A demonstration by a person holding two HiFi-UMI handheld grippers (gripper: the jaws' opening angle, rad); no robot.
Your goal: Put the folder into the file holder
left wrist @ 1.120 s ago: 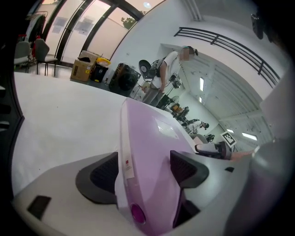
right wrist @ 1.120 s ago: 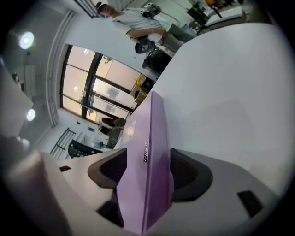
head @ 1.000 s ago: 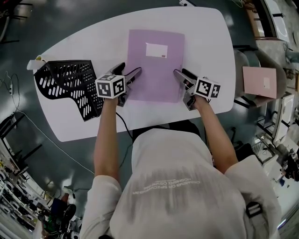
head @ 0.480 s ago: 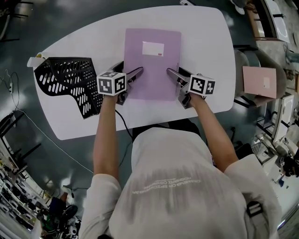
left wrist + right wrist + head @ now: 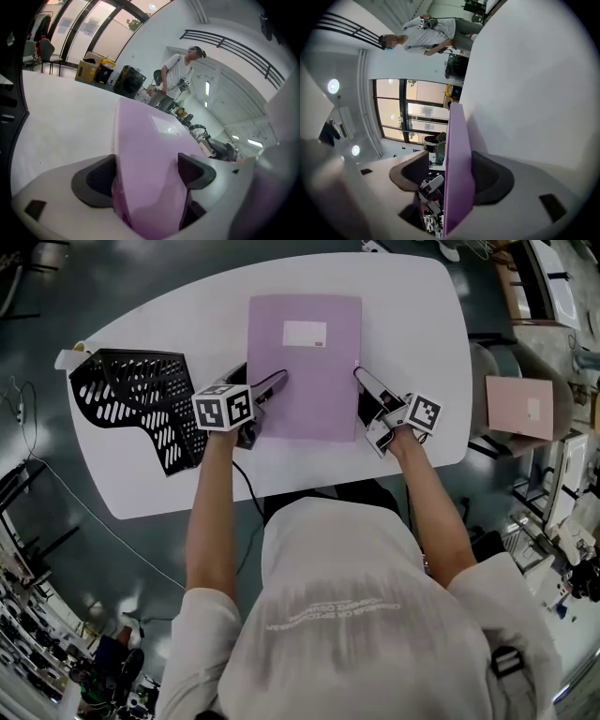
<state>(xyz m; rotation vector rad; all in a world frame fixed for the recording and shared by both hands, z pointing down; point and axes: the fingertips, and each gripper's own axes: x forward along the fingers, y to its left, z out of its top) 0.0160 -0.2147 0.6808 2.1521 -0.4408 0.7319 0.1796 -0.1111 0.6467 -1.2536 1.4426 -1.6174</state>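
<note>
Folder (image 5: 304, 367) pickup step: left gripper (image 5: 263, 379) just opened wide, right gripper (image 5: 364, 390) just closing slightly, both straddling its edges ungripped; next clamp, lift toward file holder (image 5: 141, 404) at 9 o'clock.

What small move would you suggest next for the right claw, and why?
Probably close it fully on the folder. The right claw straddles the folder's edge; its jaws have just been closing, yet a gap shows at one pad, so lifting toward the file holder now could slip.

Pale short-sleeved T-shirt (image 5: 337, 615) with grey print; black-and-white marker cube (image 5: 223, 409) on left tongs (image 5: 263, 377), another on right tongs (image 5: 364, 386).
</note>
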